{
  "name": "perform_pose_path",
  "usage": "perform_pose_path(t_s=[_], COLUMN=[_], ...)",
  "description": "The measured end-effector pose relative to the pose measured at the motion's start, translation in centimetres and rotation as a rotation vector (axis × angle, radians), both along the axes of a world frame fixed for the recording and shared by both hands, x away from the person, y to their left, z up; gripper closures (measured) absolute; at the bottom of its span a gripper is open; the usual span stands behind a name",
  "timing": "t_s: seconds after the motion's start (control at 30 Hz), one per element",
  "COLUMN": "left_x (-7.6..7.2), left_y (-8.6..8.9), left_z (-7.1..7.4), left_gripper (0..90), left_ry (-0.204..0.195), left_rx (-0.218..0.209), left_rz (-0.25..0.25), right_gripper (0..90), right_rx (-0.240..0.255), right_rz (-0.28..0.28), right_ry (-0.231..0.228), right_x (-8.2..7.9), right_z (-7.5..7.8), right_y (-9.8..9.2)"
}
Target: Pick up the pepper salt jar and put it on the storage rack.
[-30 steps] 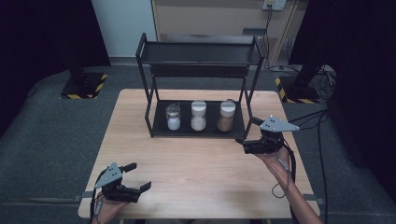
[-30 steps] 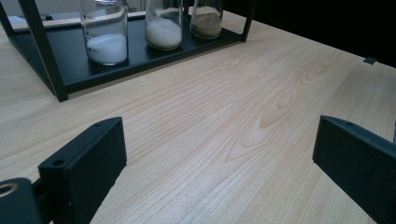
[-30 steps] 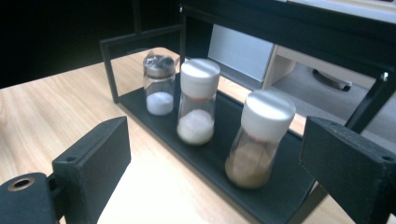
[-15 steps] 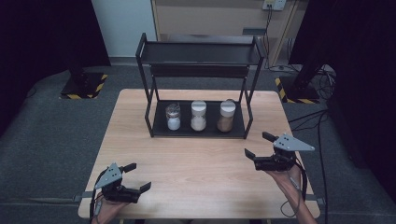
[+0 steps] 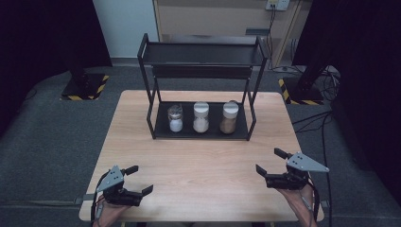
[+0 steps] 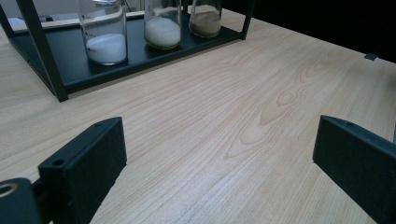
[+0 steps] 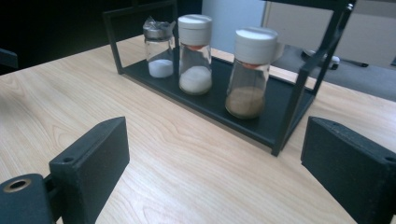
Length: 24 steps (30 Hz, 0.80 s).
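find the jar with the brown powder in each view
High view: jar with the brown powder stands rightmost of three on the rack's bottom shelf.
Left gripper view: top centre, lid cut off.
Right gripper view: right of centre, nearest jar.
Shared landmark: the middle white-lidded jar beside it.

A pale wooden table (image 5: pixel 198 161) with light brown grain is carrying a black metal rack (image 5: pixel 201 54). On its lower shelf, three clear glass jars are showing their contents: white powder under a silvery lid (image 5: pixel 175 118), white grains under a white cap (image 5: pixel 201 117), and brown powder under a white cap (image 5: pixel 229 117). Both grippers, left (image 5: pixel 136 178) and right (image 5: pixel 268 161), are showing black jaws and grey top plates. The floor (image 5: pixel 52 137) is looking dark grey, with yellow-and-black striped tape (image 5: pixel 85 97).
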State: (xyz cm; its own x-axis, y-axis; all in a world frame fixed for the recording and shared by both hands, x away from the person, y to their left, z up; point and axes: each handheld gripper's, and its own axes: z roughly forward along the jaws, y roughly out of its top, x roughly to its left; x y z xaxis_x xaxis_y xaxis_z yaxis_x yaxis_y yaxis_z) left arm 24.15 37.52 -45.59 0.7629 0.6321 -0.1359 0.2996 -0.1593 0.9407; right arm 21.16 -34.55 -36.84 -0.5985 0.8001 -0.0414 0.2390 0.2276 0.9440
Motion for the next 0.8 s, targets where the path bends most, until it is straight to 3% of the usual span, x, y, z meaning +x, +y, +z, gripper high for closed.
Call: perform_pose_path(t_s=[0.2,0.47,0.67,0.8], left_x=[0.0,0.0,-0.2,-0.2], left_y=[0.0,0.0,0.1,0.2], left_z=[0.0,0.0,0.0,-0.1], left_gripper=[1.7,1.7,1.7,1.8], left_ry=[-0.003,-0.003,-0.010,-0.014], left_rx=[0.000,-0.004,-0.008,-0.013], left_rz=[-0.001,0.001,0.004,0.003], right_gripper=[7.7,7.3,7.0,6.8], right_rx=[-0.001,0.014,0.001,0.017], right_rz=[-0.031,-0.070,-0.074,-0.069], right_ry=[0.012,-0.017,-0.009,-0.007], right_x=[-1.2,-2.5,-2.9,-2.9], right_z=[-1.0,-2.7,-3.4,-3.6], right_y=[-0.4,-0.6,-0.7,-0.9])
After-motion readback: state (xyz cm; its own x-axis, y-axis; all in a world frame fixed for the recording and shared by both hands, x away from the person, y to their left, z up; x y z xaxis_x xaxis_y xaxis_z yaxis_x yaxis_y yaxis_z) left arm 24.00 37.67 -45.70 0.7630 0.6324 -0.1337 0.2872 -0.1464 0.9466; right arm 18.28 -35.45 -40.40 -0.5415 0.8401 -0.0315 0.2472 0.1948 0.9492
